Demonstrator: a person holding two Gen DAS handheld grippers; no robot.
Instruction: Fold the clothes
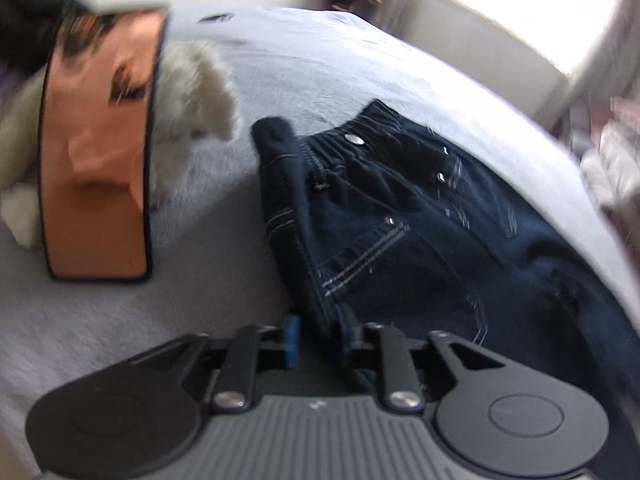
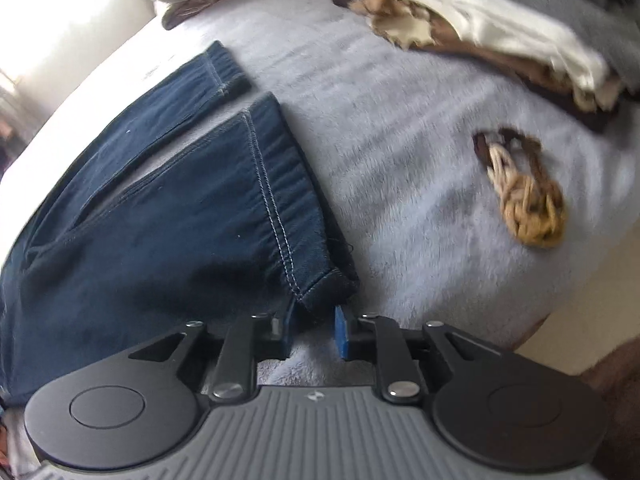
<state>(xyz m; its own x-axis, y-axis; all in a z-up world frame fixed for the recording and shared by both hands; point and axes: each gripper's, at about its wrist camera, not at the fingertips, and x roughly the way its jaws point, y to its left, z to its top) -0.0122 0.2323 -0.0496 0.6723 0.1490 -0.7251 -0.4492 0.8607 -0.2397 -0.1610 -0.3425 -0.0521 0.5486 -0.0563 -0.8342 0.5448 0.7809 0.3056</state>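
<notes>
Pale fleece bed [image 1: 120, 320] carries your dark jeans [image 1: 400, 208] spread flat for folding, left gripper [image 1: 320, 338] fingers parted around the waist-side edge, right gripper [image 2: 314, 330] fingers parted at a leg hem, neither visibly pinching; orange box [image 1: 96, 168] far left, contents hidden.

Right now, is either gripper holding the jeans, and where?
Neither clearly grips. The left gripper straddles the jeans at a waist-side edge; the right gripper straddles a leg hem corner, jaws open.

Dark blue jeans [image 1: 400, 216] — flat, legs apart
</notes>
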